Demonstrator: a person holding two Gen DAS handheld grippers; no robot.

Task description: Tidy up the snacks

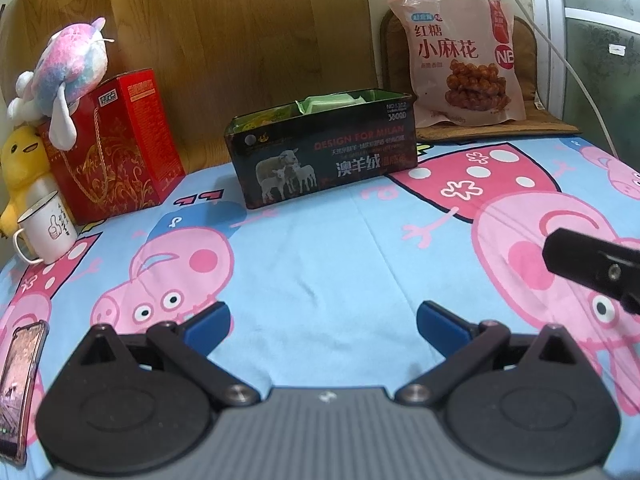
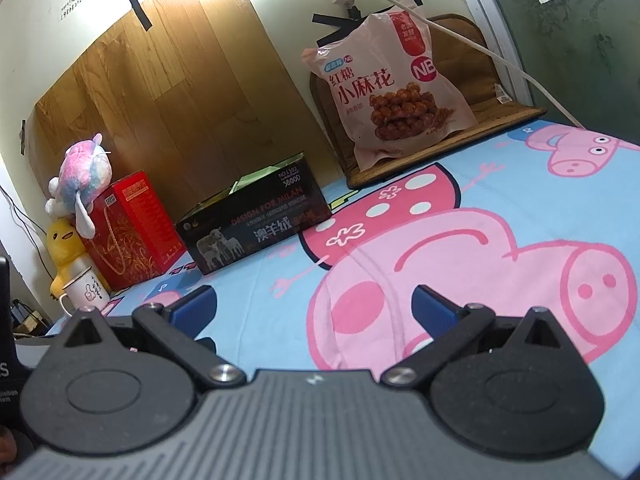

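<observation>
Both my grippers hang low over the cartoon-pig sheet (image 1: 320, 248), and neither holds anything: my left gripper (image 1: 323, 322) has its blue fingers (image 1: 210, 326) spread wide, and my right gripper (image 2: 314, 312) has its fingers (image 2: 196, 308) spread just as wide. The black box (image 1: 326, 148) stands open at the far side of the sheet, with green snack packets (image 1: 328, 103) showing above its rim. Behind the box and to its right, a pink snack bag (image 1: 460, 60) leans upright on a brown mat (image 1: 520, 118). To the box's left stands a red bag (image 1: 116, 144) with a plush toy (image 1: 66, 74) on top, and nearer me a white mug (image 1: 46, 230).
</observation>
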